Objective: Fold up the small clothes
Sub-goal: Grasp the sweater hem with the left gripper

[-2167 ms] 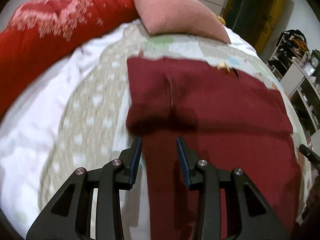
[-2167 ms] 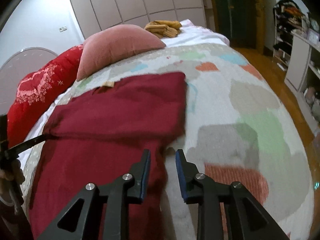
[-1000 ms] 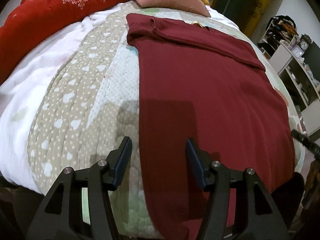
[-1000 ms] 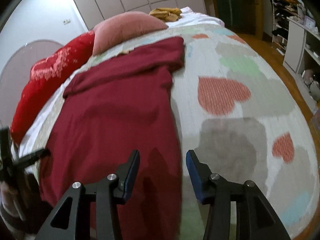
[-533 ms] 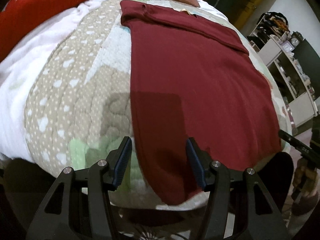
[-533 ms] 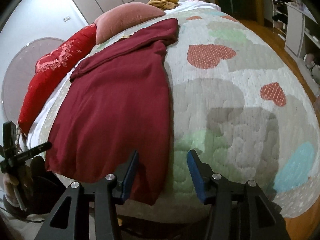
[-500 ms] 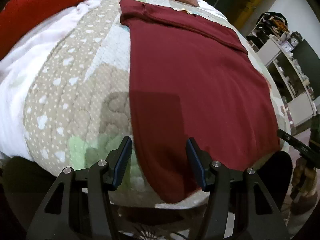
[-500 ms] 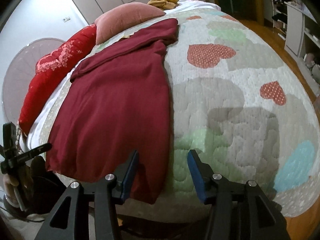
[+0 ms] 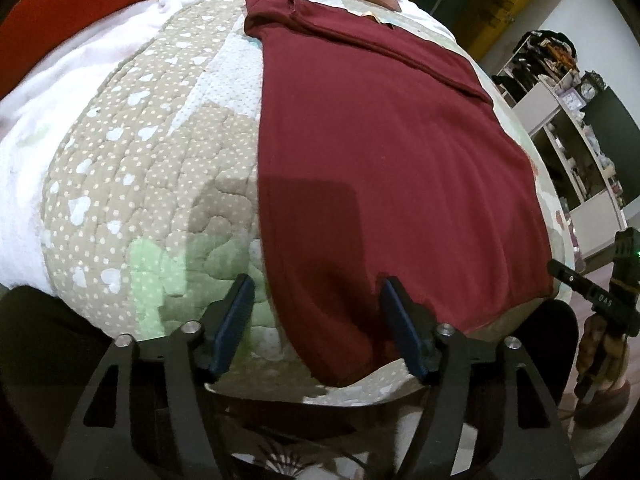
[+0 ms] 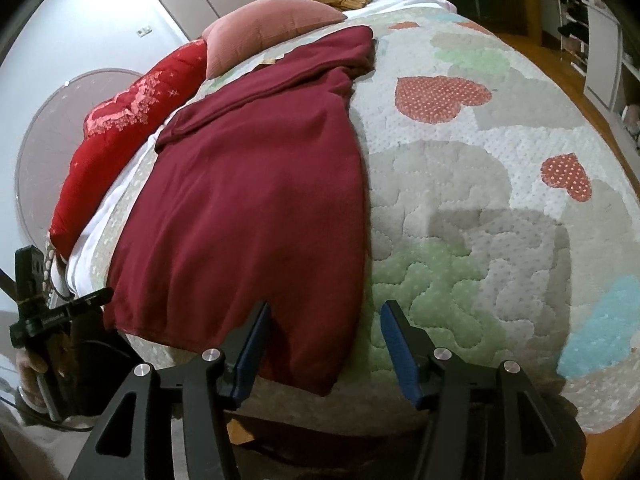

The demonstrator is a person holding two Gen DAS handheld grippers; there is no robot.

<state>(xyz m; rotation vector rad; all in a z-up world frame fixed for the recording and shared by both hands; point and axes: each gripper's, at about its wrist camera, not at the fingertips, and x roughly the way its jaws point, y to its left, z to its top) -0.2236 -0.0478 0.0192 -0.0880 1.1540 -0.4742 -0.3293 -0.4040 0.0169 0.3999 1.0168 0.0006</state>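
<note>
Quilted bedspread (image 10: 480, 208) with heart patches, covering the bed. Maroon garment (image 9: 380, 152) spread flat on it, top edge folded over at the far end, near hem draping over the near edge. Left gripper (image 9: 316, 312) astride the garment's near left corner, right gripper (image 10: 324, 336) astride its near right corner; jaws just widening, both released, clamping nothing.

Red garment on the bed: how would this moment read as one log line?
maroon garment: flat on quilt, top folded | left hand-held gripper: open, just widened, over hem corner | right hand-held gripper: same
</note>
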